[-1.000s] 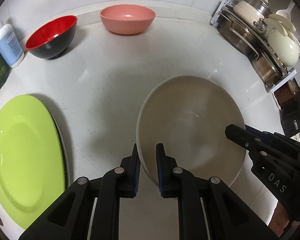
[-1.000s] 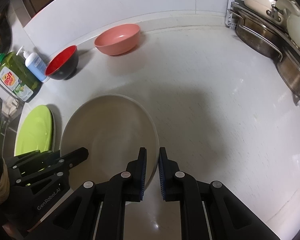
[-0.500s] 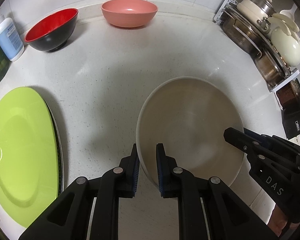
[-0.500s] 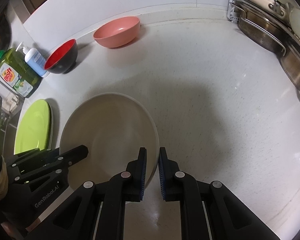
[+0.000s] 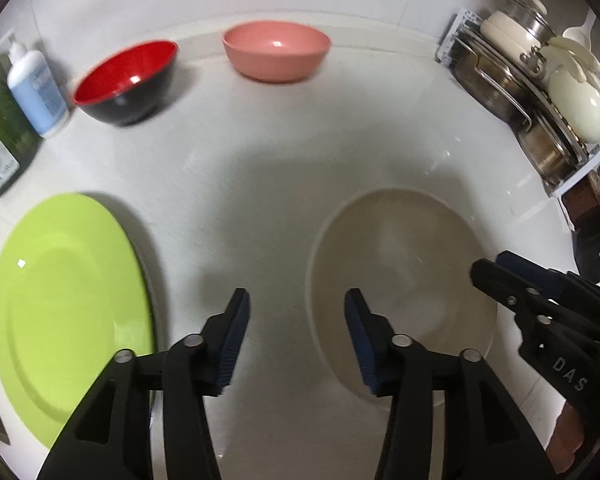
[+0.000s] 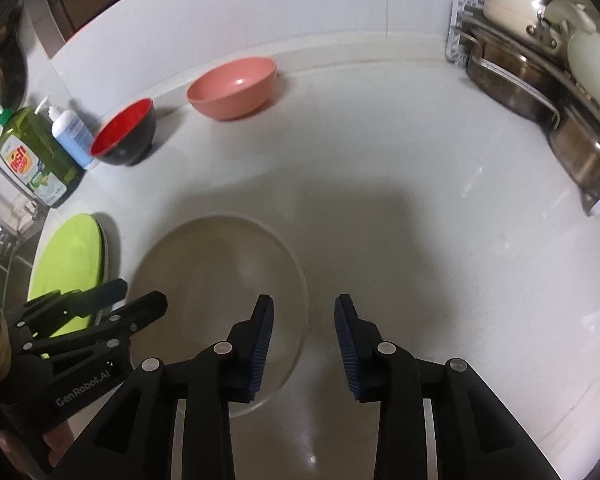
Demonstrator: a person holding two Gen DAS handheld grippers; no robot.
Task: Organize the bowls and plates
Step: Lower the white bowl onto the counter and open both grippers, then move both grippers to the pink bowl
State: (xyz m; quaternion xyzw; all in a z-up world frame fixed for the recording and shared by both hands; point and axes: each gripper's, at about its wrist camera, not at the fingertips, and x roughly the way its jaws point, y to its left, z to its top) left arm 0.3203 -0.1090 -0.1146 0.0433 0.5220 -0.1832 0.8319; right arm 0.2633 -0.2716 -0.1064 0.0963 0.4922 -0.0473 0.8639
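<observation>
Left tongs (image 5: pixel 296 312) spread wide, holding nothing; the right pad sits over the beige bowl (image 5: pixel 400 276), the left pad over bare worktop (image 5: pixel 260 152). Right tongs (image 6: pixel 304 318) also spread and empty, straddling the beige bowl's right rim. Can't tell if either touches the bowl.

Beige bowl sits upright near the worktop's front edge, nothing in it. Green plate (image 5: pixel 64 292) lies flat at the left edge, nothing on it; a thin white rim shows under it, likely another plate.

Red-and-black bowl (image 5: pixel 128 80) upright toward the back-left corner, empty. Pink bowl (image 5: pixel 276 54) upright against the back edge, empty, apart from the red one.

Green dish soap bottle (image 6: pixel 32 156) and a white pump bottle (image 6: pixel 70 132) stand at the left edge, just beside the red-and-black bowl. Rack (image 5: pixel 520 92) in the back-right corner holds steel pots and cream cookware.
</observation>
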